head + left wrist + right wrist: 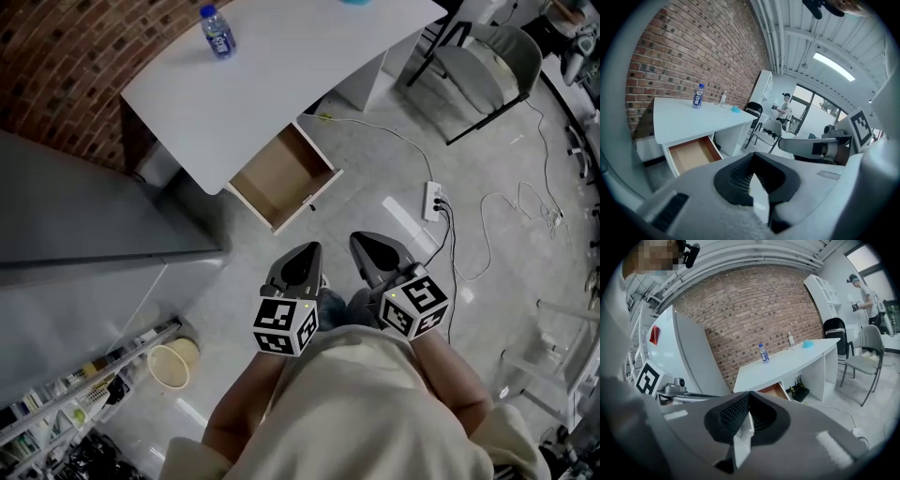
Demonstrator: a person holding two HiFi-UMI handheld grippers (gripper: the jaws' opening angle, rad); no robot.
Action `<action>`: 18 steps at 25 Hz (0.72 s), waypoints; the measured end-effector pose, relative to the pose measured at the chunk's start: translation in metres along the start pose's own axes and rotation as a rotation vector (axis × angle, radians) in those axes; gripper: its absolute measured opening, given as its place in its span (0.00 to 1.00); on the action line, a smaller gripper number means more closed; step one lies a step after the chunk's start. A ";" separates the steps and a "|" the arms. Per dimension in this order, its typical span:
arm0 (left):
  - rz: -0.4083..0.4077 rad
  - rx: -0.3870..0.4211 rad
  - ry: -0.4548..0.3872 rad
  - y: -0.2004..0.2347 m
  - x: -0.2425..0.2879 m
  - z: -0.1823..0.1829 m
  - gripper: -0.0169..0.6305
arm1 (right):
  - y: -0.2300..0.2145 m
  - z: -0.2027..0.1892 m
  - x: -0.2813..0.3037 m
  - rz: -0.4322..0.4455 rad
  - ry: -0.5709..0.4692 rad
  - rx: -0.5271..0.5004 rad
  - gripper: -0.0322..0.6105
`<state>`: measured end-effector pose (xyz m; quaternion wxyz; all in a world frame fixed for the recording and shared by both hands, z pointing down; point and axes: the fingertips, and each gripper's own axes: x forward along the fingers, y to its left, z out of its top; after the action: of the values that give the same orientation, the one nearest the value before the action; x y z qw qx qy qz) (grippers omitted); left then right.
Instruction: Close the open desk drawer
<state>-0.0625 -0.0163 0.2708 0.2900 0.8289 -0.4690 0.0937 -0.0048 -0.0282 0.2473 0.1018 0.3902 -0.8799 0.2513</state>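
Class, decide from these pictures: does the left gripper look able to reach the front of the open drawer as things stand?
Probably yes. The left gripper, jaws shut and empty, points toward the drawer, and only bare floor lies between them; it is not there yet.

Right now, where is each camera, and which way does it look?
Head view: on the person's head, looking down at the desk and open drawer; arms, left gripper and right gripper show.
Left gripper view: on the left gripper, facing the desk; its shut jaws show.
Right gripper view: on the right gripper, facing the desk; its shut jaws show.
Shared: all see the drawer and bottle.
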 end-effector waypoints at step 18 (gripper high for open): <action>0.208 -0.155 -0.007 0.061 0.077 -0.078 0.03 | -0.083 -0.066 0.084 0.091 0.122 0.056 0.05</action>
<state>-0.0625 -0.0519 0.3914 0.3403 0.7513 -0.5592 0.0835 -0.0015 -0.0937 0.3653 0.1329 0.3365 -0.8815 0.3033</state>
